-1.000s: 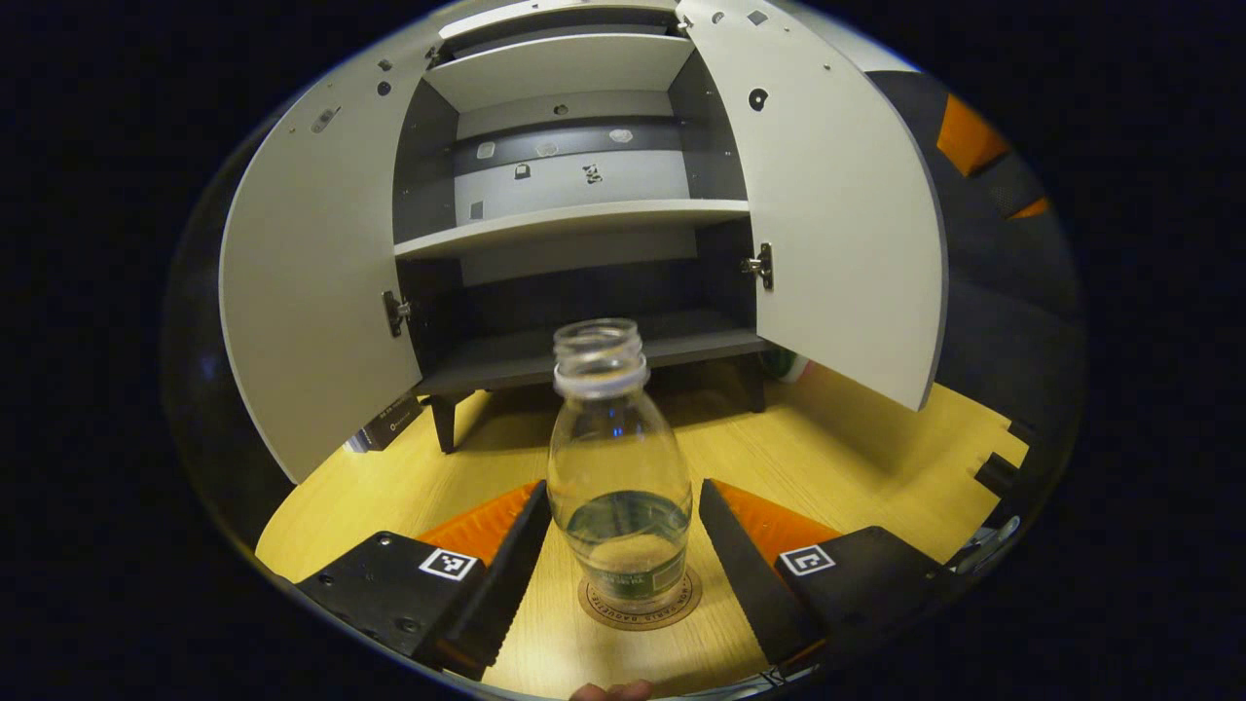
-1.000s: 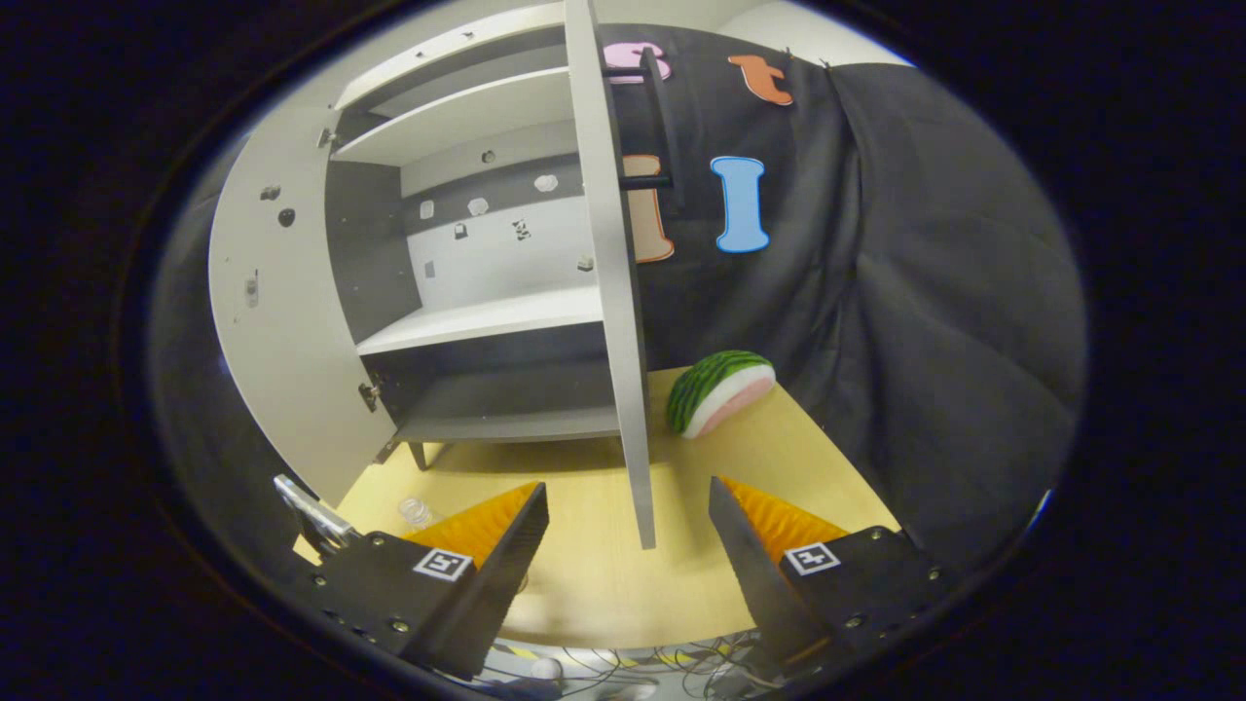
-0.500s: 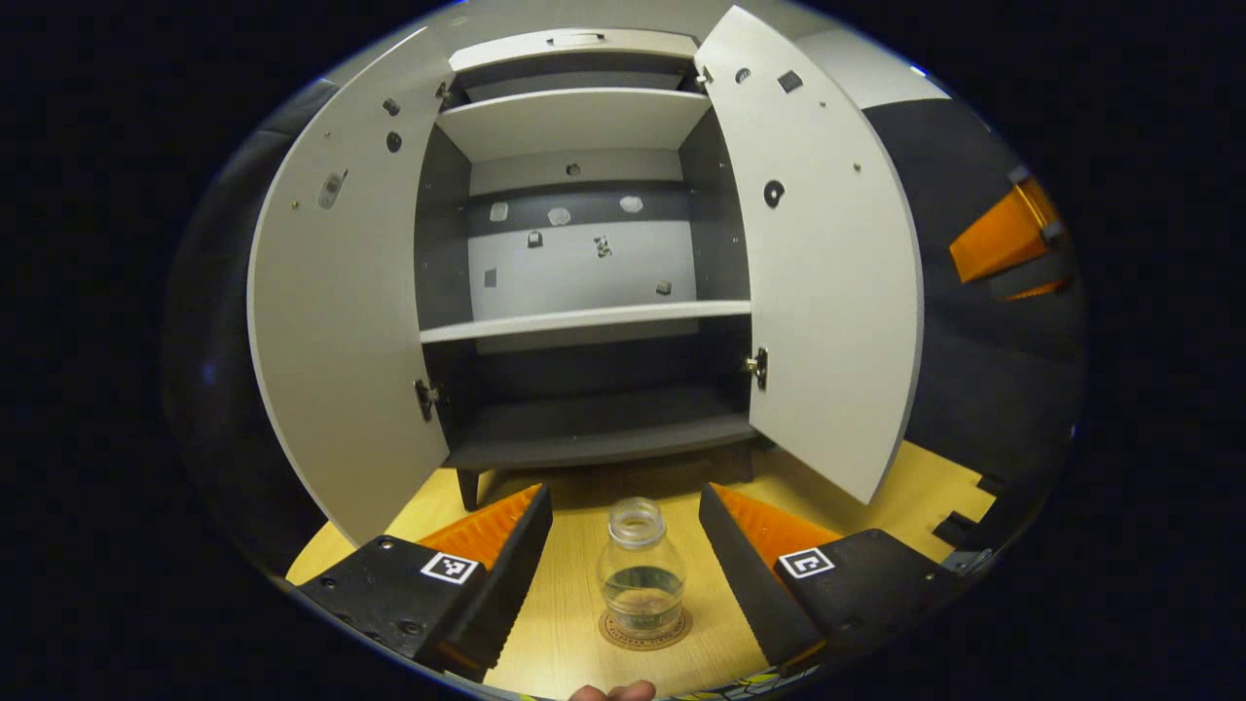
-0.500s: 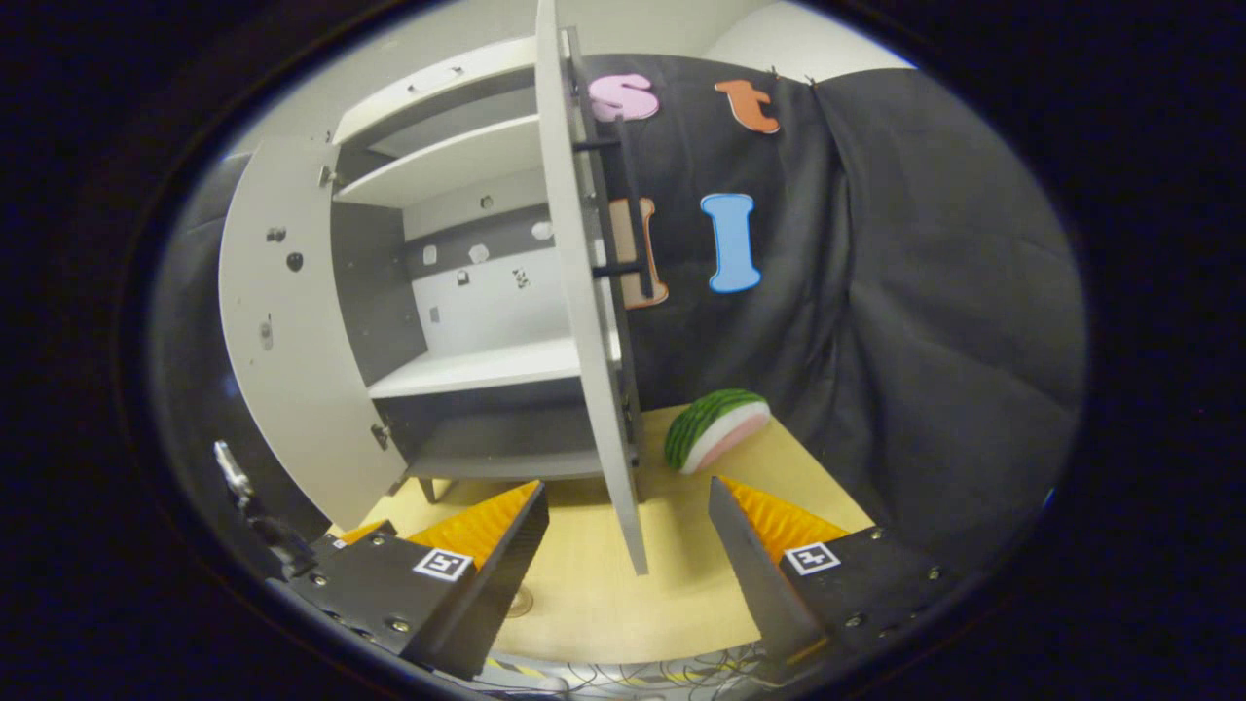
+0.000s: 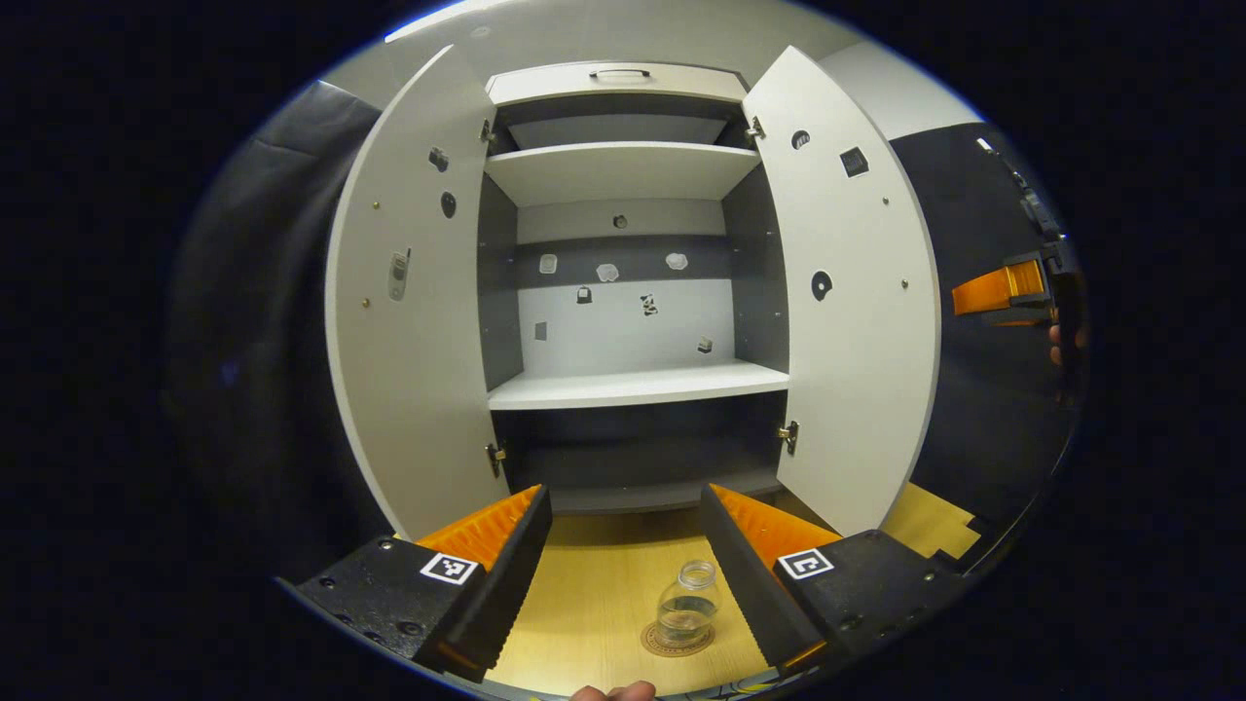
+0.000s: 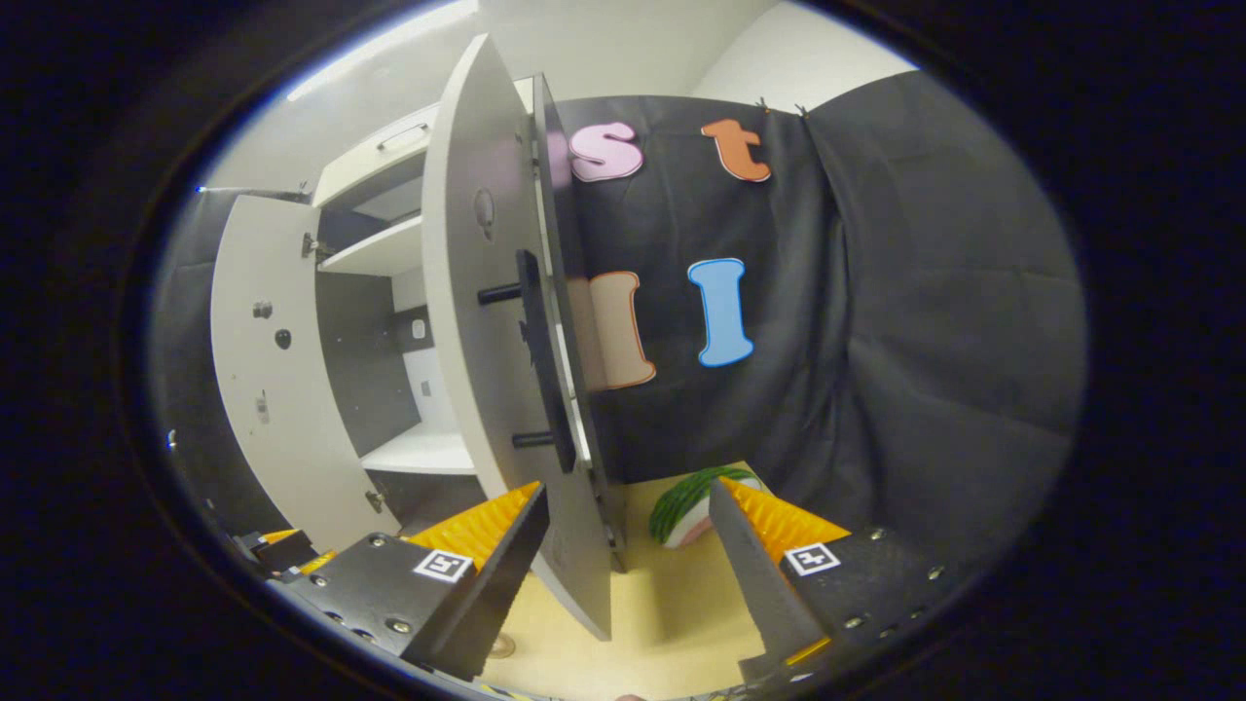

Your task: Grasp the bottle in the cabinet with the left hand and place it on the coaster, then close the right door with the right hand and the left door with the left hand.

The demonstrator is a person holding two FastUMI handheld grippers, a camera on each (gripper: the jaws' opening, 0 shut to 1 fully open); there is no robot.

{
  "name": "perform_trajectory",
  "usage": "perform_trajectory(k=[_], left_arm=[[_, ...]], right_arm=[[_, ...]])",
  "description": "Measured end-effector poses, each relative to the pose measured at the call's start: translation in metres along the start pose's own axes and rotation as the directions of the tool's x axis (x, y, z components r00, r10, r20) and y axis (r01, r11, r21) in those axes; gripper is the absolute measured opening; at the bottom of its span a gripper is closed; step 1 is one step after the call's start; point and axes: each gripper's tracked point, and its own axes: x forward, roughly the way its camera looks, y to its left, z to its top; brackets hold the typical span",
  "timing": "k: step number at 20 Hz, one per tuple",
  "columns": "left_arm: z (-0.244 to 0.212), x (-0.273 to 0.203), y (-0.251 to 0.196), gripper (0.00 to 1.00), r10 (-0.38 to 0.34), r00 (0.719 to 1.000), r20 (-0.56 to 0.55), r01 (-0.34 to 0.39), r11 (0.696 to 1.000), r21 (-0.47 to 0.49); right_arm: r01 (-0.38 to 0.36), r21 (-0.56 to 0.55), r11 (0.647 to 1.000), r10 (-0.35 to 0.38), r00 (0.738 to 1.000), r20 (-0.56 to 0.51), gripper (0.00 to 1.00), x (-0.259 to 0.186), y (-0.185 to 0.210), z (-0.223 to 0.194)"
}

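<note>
The clear, capless bottle [image 5: 688, 606] stands upright on the round coaster [image 5: 677, 641] on the wooden table, low between my left gripper's fingers and well apart from them. My left gripper [image 5: 624, 492] is open and holds nothing. The grey cabinet [image 5: 633, 385] faces me with its left door [image 5: 414, 321] and right door [image 5: 857, 321] both swung open. In the right gripper view the right door [image 6: 487, 370] is seen nearly edge-on, its dark bar handle [image 6: 540, 360] just above my open right gripper [image 6: 628, 487]. The right gripper [image 5: 1003, 292] also appears beyond the right door.
A watermelon slice [image 6: 686, 501] lies on the table behind the right door, near the black cloth wall. The cabinet's shelves [image 5: 638, 385] hold nothing. The left gripper [image 6: 277, 547] sits at the lower left of the right gripper view.
My left gripper has drawn back and risen from the bottle, which stays on the coaster. My right gripper has risen and moved round to the outer face of the right door, by its handle.
</note>
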Motion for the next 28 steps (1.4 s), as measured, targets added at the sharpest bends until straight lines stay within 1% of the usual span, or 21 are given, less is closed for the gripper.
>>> perform_trajectory(k=[2,5,6,7,9,12,14,17,21,28], left_arm=[[0.001,-0.007,0.009,0.96,0.022,1.000,-0.004,-0.022,1.000,0.003],[-0.002,-0.011,0.017,0.96,0.045,0.999,-0.025,-0.045,0.999,-0.008],[-0.002,-0.013,0.020,0.96,0.048,0.998,-0.029,-0.048,0.999,-0.011],[-0.003,-0.015,0.023,0.96,0.051,0.998,-0.033,-0.052,0.999,-0.015],[-0.007,-0.018,0.027,0.96,0.058,0.997,-0.045,-0.059,0.998,-0.018],[-0.012,-0.024,0.039,0.96,0.080,0.995,-0.061,-0.081,0.997,-0.014],[-0.016,-0.028,0.048,0.96,0.097,0.993,-0.068,-0.098,0.995,-0.011],[-0.018,-0.032,0.064,0.96,0.129,0.989,-0.074,-0.130,0.992,-0.006],[-0.019,-0.035,0.085,0.96,0.167,0.983,-0.076,-0.169,0.986,-0.015],[-0.019,-0.037,0.116,0.96,0.201,0.977,-0.070,-0.205,0.978,-0.047]], right_arm=[[-0.018,-0.004,1.000,0.018,1.000,0.004,1.00,0.008,-0.001,0.007],[-0.056,0.007,0.998,0.056,0.998,0.012,1.00,0.019,0.008,0.009],[-0.062,0.004,0.998,0.062,0.998,0.013,0.97,0.023,0.011,0.010],[-0.069,-0.001,0.998,0.069,0.998,0.011,1.00,0.026,0.012,0.009],[-0.079,-0.013,0.997,0.079,0.997,-0.003,1.00,0.032,0.015,0.006],[-0.092,-0.027,0.995,0.093,0.996,0.007,0.98,0.033,0.020,0.009],[-0.111,-0.038,0.993,0.111,0.994,0.012,0.99,0.033,0.030,0.007],[-0.161,-0.052,0.986,0.162,0.987,0.013,0.98,0.034,0.053,0.003],[-0.226,-0.028,0.974,0.227,0.974,0.010,0.98,0.040,0.084,-0.005],[-0.285,-0.027,0.958,0.285,0.958,0.014,0.98,0.052,0.127,-0.012]])
